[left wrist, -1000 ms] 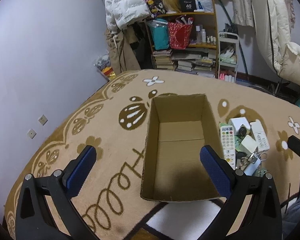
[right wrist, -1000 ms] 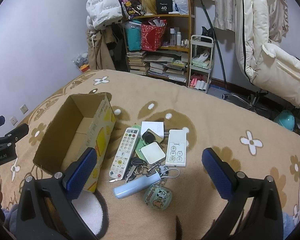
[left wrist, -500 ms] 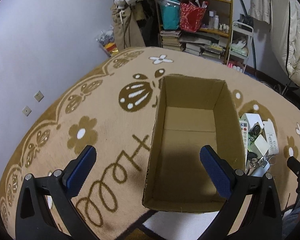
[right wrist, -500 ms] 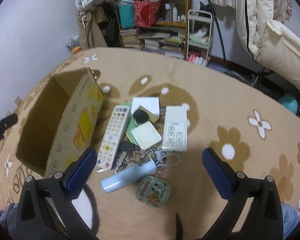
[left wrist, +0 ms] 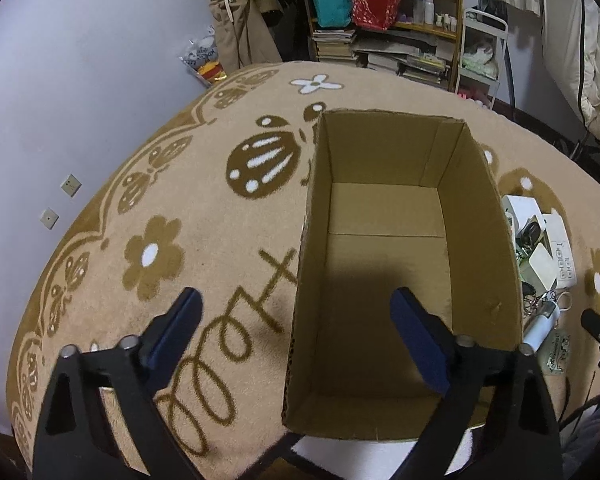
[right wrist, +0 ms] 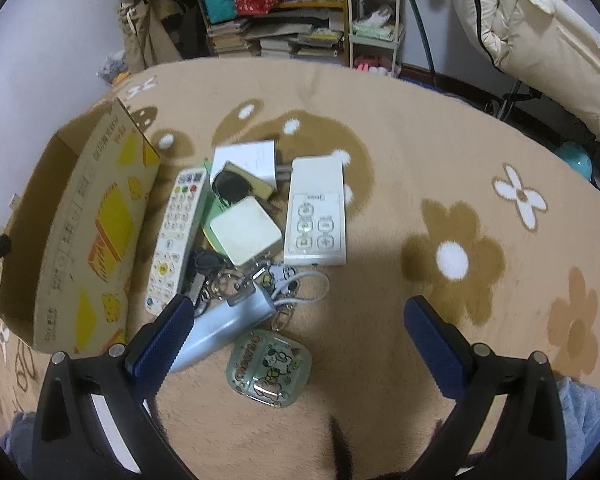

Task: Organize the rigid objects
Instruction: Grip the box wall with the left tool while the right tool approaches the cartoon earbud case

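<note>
Cartoon case (right wrist: 269, 364) between right gripper (right wrist: 296, 332) fingers

Not much you can actually read here. The white remote (right wrist: 315, 211) in the middle of the right wrist view has a small brand word above its buttons, looks like "Midea", seen upside down. The cardboard box (right wrist: 96, 236) at left has printed lettering along its side, too blurry to make out. Same for the cartoon tin (right wrist: 269, 363) at lower centre.
</note>
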{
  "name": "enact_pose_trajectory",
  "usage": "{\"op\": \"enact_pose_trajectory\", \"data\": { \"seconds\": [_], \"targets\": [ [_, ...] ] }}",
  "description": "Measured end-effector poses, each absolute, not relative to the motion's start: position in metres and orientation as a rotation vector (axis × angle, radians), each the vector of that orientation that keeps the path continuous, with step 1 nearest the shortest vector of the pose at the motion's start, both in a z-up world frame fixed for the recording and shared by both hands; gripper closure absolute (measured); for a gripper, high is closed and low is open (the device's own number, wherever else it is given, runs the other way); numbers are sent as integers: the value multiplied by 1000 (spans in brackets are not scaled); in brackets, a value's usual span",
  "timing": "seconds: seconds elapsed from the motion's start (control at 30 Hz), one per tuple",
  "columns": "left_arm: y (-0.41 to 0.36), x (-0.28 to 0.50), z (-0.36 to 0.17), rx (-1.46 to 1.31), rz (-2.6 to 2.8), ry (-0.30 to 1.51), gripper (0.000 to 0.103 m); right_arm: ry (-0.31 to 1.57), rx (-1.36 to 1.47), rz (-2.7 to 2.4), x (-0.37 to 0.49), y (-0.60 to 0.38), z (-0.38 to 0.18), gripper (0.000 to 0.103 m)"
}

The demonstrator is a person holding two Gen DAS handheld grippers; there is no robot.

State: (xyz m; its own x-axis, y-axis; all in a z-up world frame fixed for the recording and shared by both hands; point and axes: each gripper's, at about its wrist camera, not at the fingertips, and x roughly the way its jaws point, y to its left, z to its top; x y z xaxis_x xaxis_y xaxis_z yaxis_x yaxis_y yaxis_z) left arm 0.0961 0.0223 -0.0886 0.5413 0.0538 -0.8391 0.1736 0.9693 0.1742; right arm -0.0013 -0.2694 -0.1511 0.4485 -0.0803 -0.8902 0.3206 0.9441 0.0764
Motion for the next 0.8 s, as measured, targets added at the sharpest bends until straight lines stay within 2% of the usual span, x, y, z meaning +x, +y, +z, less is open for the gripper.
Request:
{"op": "enact_pose_trajectory", "data": {
  "seconds": [0.27, 0.33, 0.4, 0.8],
  "targets": [
    [26, 109, -111, 257, -60, 1084, 28, 1151, 206, -264, 0, -265, -170, 0],
    [27, 112, -116, 257, -62, 1104, 39, 1178, 208, -259, 1, -263, -176, 0],
    [31, 115, -121, 247, -68, 1140, 61, 1202, 207, -255, 1, -263, -181, 0],
    [40, 120, -136, 195, -59, 1226, 83, 1296, 146, -277, 5, -246, -202, 0]
  ]
}}
